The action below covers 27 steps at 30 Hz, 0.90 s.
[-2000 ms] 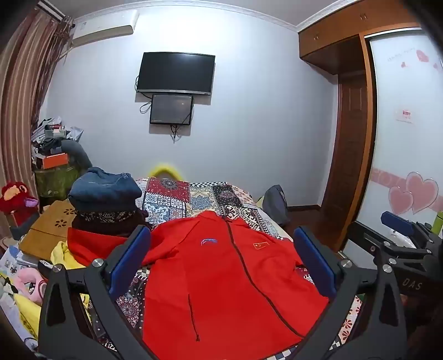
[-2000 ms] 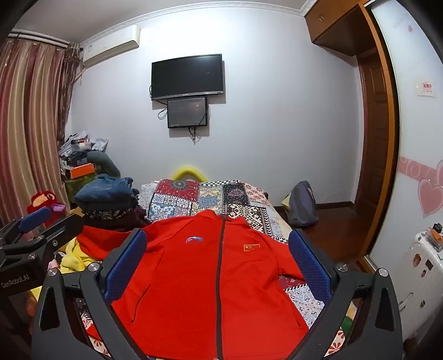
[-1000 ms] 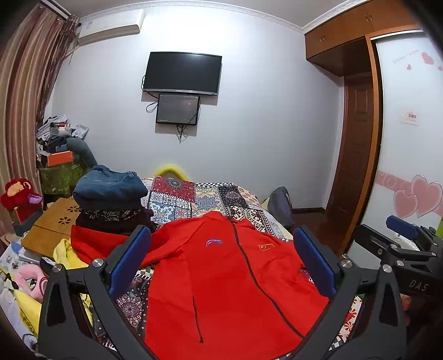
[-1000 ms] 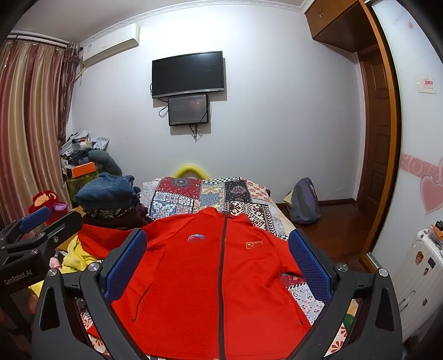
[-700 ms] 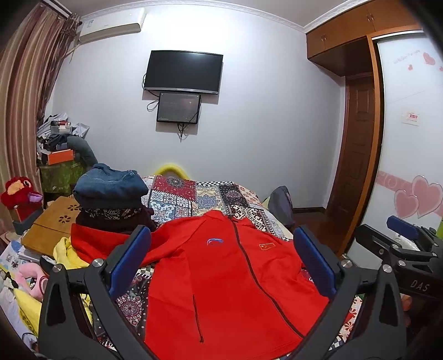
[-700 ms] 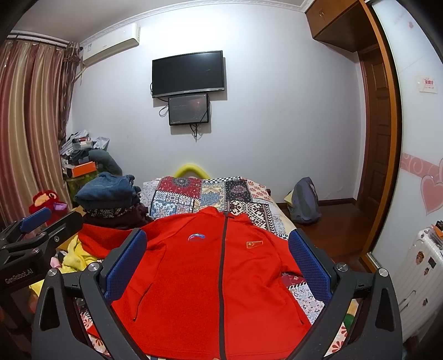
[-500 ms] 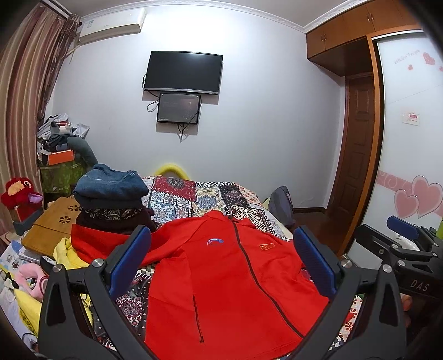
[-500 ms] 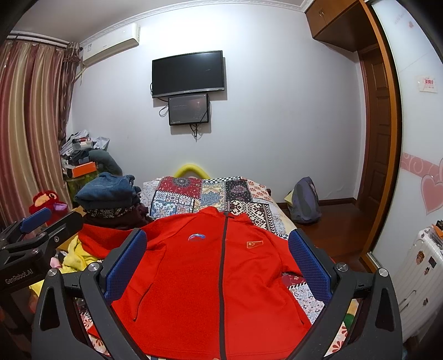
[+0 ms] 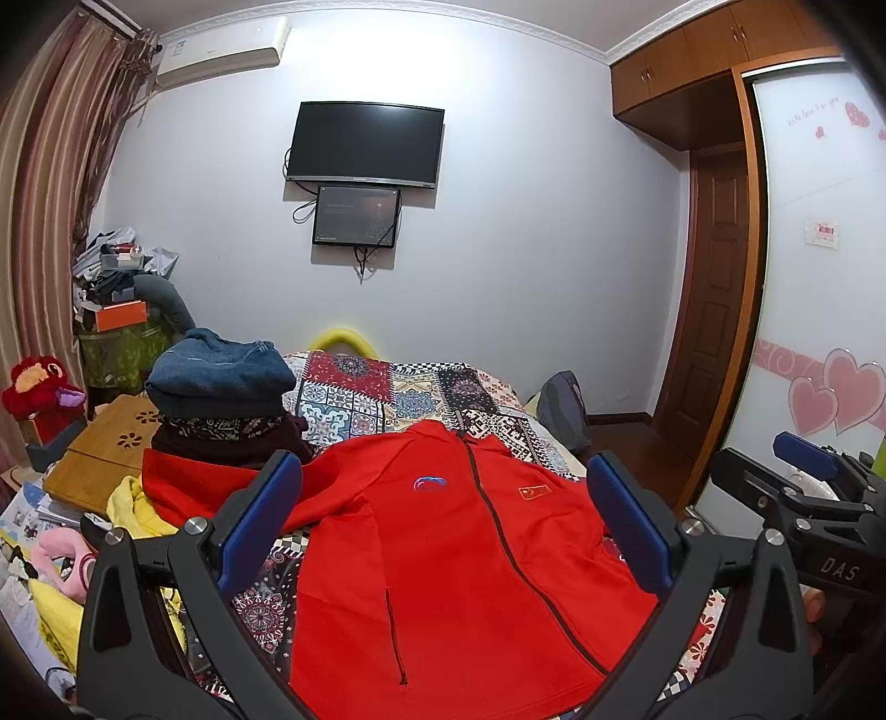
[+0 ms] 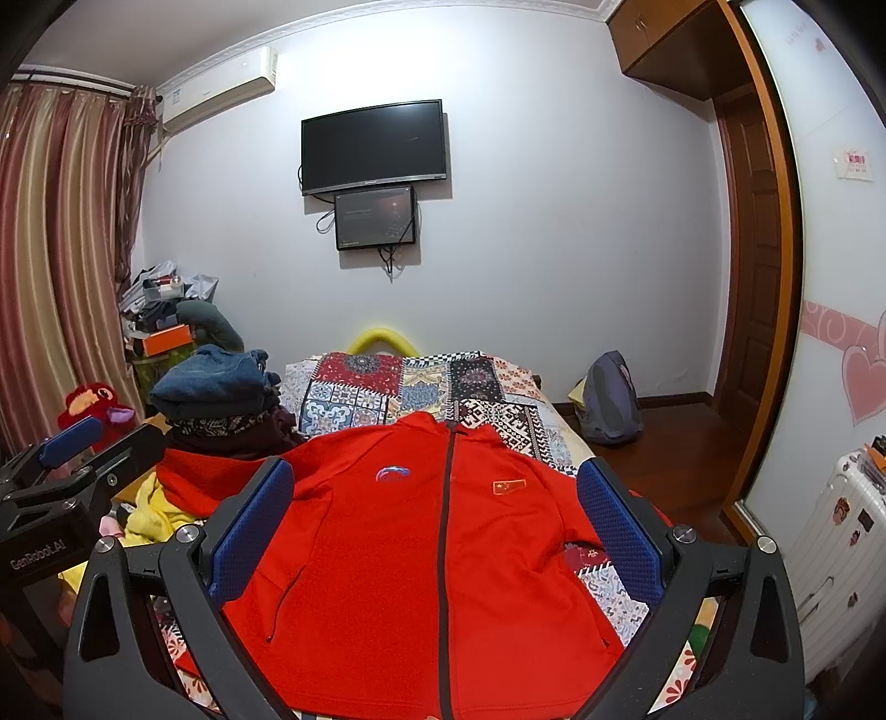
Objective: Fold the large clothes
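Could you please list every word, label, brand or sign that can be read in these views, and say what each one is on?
"DAS": on the body of the right gripper, seen from the left wrist view.
"GenRobot.AI": on the body of the left gripper, seen from the right wrist view.
Red jacket: chest logo and flag patch, no readable lettering.
Wardrobe door: cursive writing and a small notice, too small to read.
Air conditioner: label blurred.
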Available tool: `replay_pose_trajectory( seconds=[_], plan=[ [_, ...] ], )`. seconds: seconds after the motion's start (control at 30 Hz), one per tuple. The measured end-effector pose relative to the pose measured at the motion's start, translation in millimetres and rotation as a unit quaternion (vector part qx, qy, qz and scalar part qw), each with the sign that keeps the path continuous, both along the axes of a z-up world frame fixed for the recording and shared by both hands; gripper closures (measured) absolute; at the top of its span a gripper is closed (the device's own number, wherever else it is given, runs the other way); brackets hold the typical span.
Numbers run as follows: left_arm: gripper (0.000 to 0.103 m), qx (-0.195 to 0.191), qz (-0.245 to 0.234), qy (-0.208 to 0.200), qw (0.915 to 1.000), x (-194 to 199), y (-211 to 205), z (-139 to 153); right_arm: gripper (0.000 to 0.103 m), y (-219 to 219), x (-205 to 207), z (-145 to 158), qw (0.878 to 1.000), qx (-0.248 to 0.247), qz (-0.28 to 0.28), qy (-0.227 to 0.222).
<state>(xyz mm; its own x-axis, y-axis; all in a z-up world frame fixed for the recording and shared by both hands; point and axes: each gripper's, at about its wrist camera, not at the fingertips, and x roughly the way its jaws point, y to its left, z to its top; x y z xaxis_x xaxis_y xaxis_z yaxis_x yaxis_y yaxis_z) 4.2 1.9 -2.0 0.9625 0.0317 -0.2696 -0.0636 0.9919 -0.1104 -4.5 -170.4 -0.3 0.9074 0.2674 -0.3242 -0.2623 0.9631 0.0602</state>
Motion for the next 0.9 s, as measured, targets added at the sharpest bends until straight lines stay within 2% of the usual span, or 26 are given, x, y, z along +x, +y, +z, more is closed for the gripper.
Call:
replay_pose_trajectory(
  seconds=[0.9],
  plan=[
    [0.0, -0.006, -0.003, 0.01, 0.9999, 11, 3, -7, 0.001, 3, 7, -5, 1.0, 0.0, -0.001, 0.008]
  ],
)
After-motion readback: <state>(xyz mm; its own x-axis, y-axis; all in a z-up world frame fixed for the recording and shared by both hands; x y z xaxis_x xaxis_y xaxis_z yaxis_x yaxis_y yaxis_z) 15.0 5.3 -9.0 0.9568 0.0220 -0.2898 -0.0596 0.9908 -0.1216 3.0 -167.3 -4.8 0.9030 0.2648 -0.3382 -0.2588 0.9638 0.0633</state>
